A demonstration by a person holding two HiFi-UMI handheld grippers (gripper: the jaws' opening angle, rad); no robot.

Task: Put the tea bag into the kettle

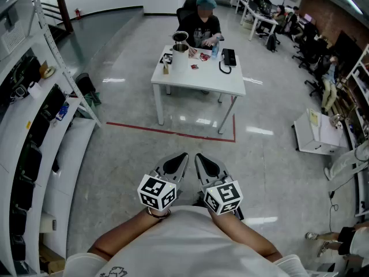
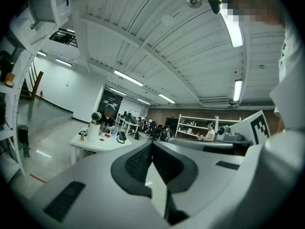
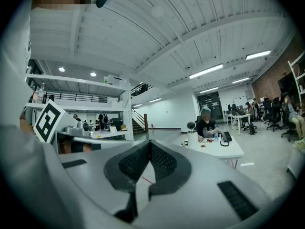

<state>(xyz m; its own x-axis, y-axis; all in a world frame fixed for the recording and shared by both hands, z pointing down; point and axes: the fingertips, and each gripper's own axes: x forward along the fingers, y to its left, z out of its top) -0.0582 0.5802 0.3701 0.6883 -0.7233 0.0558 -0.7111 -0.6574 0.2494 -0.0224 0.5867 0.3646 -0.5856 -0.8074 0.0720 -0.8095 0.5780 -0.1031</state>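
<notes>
Kettle (image 1: 180, 46): one, on white table (image 1: 199, 81); left gripper (image 1: 184, 156), right gripper (image 1: 198, 156) closed, empty.

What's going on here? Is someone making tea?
Not yet. A person holds the left gripper and the right gripper close to the chest, both shut and empty. The kettle stands far off on a white table, where another person sits. Red packets beside it may be tea bags; they are too small to tell.

The grey left gripper (image 1: 184, 156) and grey right gripper (image 1: 198, 157) are patterned with black-and-white squares. The rectangular table (image 1: 196, 83) is coloured white.
</notes>
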